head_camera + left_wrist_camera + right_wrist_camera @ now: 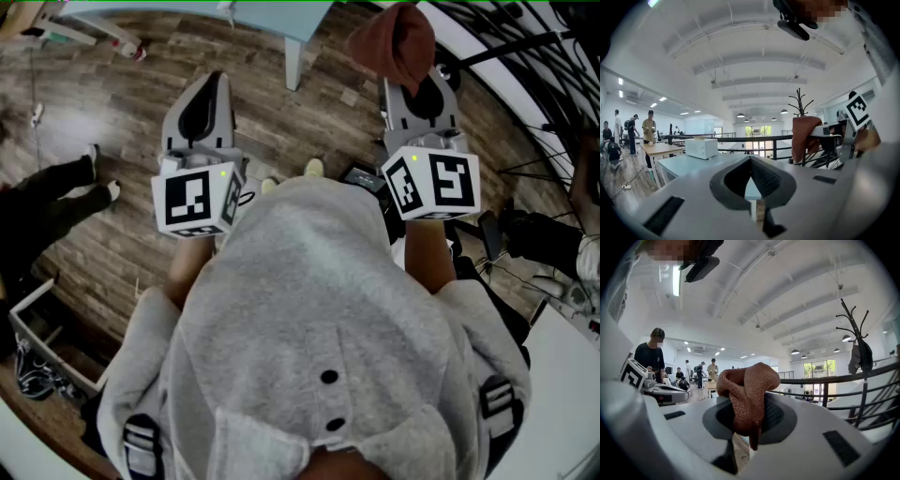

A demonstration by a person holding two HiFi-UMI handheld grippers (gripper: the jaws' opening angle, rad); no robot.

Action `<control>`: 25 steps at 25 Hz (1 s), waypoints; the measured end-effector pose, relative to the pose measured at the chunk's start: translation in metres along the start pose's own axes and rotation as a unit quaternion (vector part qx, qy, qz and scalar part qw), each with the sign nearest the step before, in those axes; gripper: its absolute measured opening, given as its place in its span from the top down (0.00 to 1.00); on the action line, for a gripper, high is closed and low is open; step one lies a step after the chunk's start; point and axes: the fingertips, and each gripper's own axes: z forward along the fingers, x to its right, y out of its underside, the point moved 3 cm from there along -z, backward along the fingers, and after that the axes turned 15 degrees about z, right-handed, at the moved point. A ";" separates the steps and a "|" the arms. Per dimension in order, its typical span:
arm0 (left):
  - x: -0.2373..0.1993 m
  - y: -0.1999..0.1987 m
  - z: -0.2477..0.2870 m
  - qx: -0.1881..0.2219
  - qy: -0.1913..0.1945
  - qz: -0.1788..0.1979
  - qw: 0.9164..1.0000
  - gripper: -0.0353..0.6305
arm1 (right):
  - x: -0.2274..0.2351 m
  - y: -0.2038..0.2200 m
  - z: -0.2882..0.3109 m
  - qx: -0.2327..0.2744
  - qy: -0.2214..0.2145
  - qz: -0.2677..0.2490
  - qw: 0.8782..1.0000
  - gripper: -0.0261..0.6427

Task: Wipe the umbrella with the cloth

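Right gripper (749,427) was clamped tight on the rust-brown cloth (748,392), which bunched up above its jaws and dangled a tail below. Left gripper (751,183) was pinched together with nothing in it, both held level over the wooden floor (103,216).

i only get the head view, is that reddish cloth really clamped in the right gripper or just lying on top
observer: Clamped. In the right gripper view the right gripper has its jaws shut on the cloth; it bunches up above them and a tail hangs below.
operator: ok and the left one, anything in it
observer: No. The left gripper view shows the left gripper with its jaws together and nothing between them.
operator: see an umbrella anywhere ahead
observer: Not for certain. The right gripper view shows a coat stand by a railing with a dark thing hanging on it, too small to tell what it is.
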 end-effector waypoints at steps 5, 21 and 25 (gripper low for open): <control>0.014 -0.010 0.010 0.003 -0.002 0.001 1.000 0.93 | 0.018 -0.006 -0.006 0.000 0.000 -0.006 1.000 0.85; 0.046 -0.029 0.031 -0.010 -0.034 0.029 0.999 0.93 | 0.062 0.001 -0.009 -0.014 -0.051 0.032 0.998 0.85; 0.053 -0.030 0.029 -0.018 -0.035 0.042 0.998 0.93 | 0.056 0.002 -0.010 -0.015 -0.066 0.026 0.997 0.85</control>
